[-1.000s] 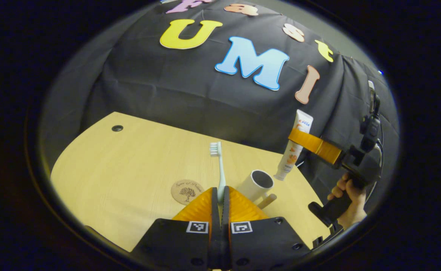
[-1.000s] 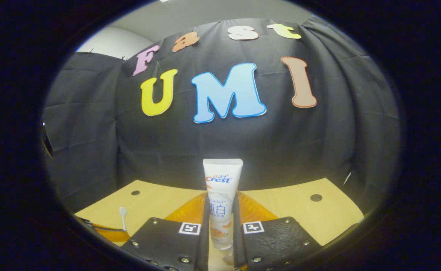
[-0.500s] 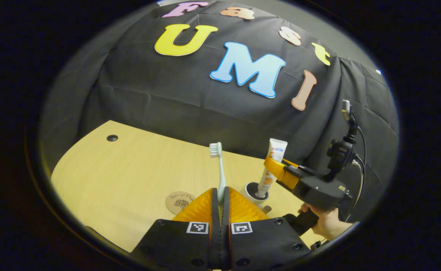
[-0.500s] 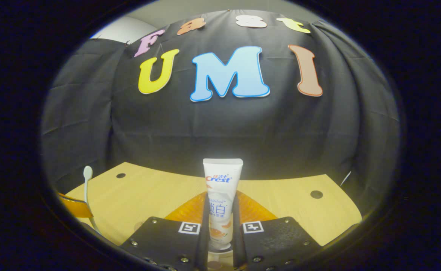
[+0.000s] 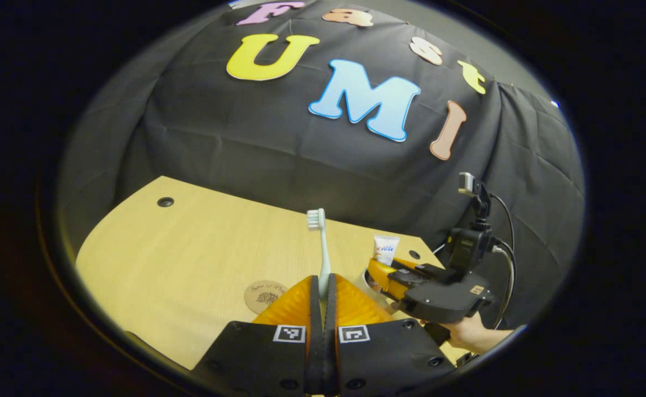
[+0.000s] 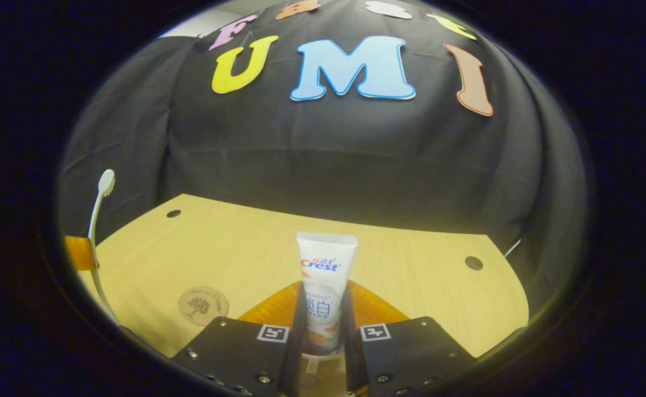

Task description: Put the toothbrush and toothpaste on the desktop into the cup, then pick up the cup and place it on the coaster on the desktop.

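Black cloth backs a pale wooden surface (image 5: pixel 202 242) as I work both tools at once. Off to the left of my left tool lies the round coaster (image 5: pixel 266 296), bare, flat on the wood. My left tool (image 5: pixel 323 292) is pressed together on the toothbrush (image 5: pixel 321 248), pinching its handle so the bristled head stands upright straight ahead of the fingers. To the right of that tool, low over the surface, sits my right tool (image 5: pixel 381 273), my hand (image 5: pixel 474 336) on its grip, with the top of the toothpaste (image 5: pixel 385 249) poking up above it. In the right gripper view, the right tool (image 6: pixel 326 331) pinches the toothpaste (image 6: pixel 326 275) upright between both fingers, its lower end down at what looks like the rim of the cup (image 6: pixel 316 358) directly beneath; far out to that tool's left, the toothbrush (image 6: pixel 98 220) rises beside a sliver of my left tool, and the coaster (image 6: pixel 203 302) lies nearer.

I judge the step in hand to be lowering the toothpaste into the cup. Next, the right tool must spread to drop it, then pull clear so the left can bring the toothbrush over the mouth and release it handle-first.

Most of the cup is hidden behind the tools' own bodies; whether the tube's cap already touches the bottom I cannot tell.
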